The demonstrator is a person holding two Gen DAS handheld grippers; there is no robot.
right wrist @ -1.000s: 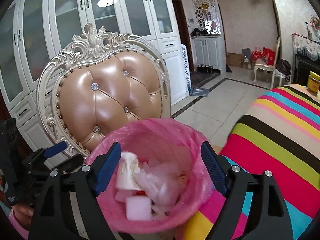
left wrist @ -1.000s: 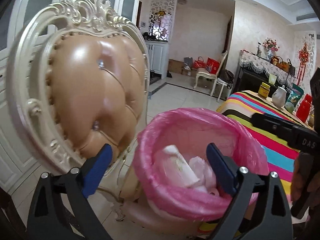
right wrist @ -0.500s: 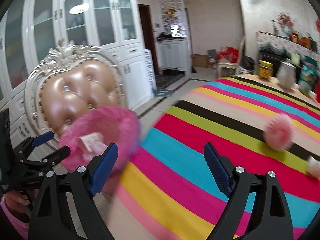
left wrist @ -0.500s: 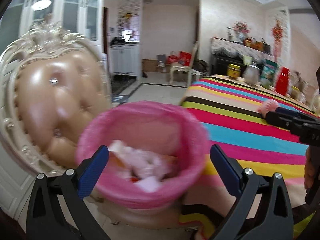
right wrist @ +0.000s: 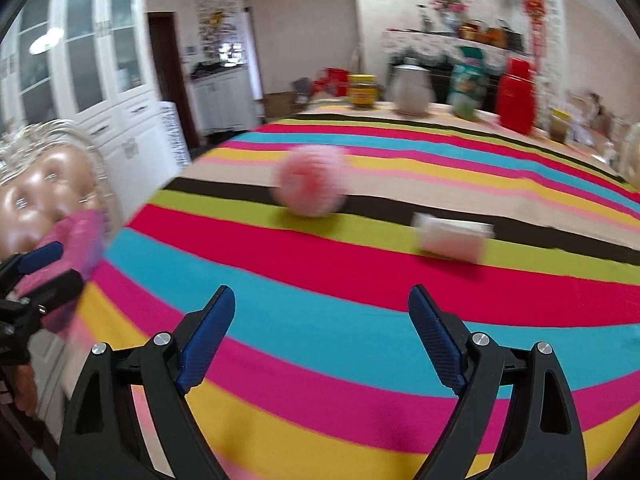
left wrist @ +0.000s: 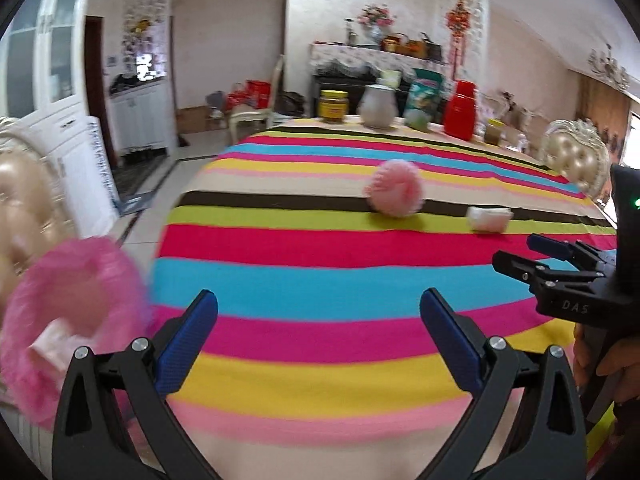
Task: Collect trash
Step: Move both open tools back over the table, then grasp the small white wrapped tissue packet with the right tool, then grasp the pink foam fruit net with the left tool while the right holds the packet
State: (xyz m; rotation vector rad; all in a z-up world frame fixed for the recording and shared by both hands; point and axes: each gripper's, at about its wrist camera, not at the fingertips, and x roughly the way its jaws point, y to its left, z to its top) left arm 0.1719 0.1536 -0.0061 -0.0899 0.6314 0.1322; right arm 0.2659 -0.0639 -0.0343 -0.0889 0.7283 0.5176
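Note:
A pink foam fruit net [left wrist: 394, 193] and a crumpled white paper cup [left wrist: 489, 218] lie on the striped tablecloth [left wrist: 320, 280]. Both also show, blurred, in the right wrist view: the net [right wrist: 312, 184] and the cup [right wrist: 450, 238]. A bin lined with a pink bag [left wrist: 68, 312] holding trash stands at the table's left end. My left gripper [left wrist: 318, 332] is open and empty over the near table edge. My right gripper [right wrist: 322, 328] is open and empty, also seen from the left wrist view [left wrist: 560, 264].
A padded cream chair [right wrist: 44, 192] stands left of the bin. A yellow jar [left wrist: 333, 105], a grey jug [left wrist: 378, 110], a green packet [left wrist: 424, 98] and a red container [left wrist: 462, 110] stand along the far table edge. White cabinets [right wrist: 92, 80] line the left wall.
Both grippers have swung right, away from the bin and chair, and now face the table. The bin has slid to the left edge of both views. Both stay open.

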